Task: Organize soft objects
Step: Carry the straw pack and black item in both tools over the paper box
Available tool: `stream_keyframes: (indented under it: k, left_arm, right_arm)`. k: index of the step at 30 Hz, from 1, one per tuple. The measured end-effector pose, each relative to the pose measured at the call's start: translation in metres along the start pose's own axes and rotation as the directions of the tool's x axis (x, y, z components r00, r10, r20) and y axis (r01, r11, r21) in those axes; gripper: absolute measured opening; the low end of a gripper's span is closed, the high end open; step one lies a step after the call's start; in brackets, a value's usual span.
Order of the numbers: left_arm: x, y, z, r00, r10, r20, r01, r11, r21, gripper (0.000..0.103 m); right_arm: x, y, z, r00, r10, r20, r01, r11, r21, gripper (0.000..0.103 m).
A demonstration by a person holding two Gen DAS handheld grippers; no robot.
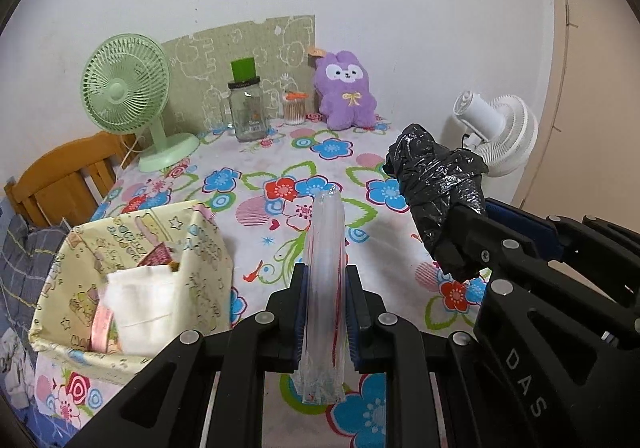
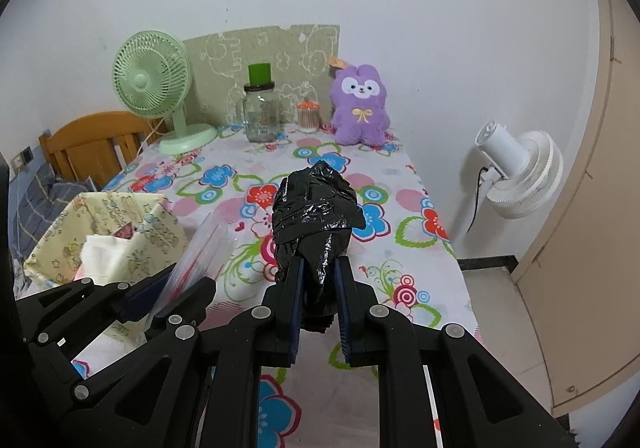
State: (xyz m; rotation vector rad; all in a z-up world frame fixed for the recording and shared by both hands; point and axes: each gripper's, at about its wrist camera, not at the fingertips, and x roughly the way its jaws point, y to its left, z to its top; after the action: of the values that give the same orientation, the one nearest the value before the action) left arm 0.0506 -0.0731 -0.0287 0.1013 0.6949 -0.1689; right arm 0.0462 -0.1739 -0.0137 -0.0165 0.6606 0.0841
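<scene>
While the left gripper (image 1: 326, 312) clamps a clear plastic bag (image 1: 325, 280), the right gripper (image 2: 318, 300) pinches a black plastic bundle (image 2: 316, 216); white letters "DAS" mark the right gripper's arm. Other writing stays illegible.

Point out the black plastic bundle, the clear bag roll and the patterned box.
black plastic bundle (image 2: 316, 208), right wrist view, crinkled middle
clear bag roll (image 1: 325, 260), left wrist view, mid-length
patterned box (image 1: 208, 248), left wrist view, right wall

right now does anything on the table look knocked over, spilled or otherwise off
Nothing looks spilled or toppled. The green fan, glass jar and purple plush stand upright along the wall. The patterned box sits at the table's left edge, its near corner seemingly past the edge.
</scene>
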Motion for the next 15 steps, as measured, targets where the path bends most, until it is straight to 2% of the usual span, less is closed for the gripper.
stream_keyframes:
  k: [15]
  left_arm:
    - [-0.038, 0.022, -0.001, 0.998, 0.011, 0.057, -0.011, 1.000, 0.001, 0.016]
  right_arm:
    - [-0.038, 0.025, 0.003, 0.999, 0.002, 0.047, -0.002, 1.000, 0.000, 0.018]
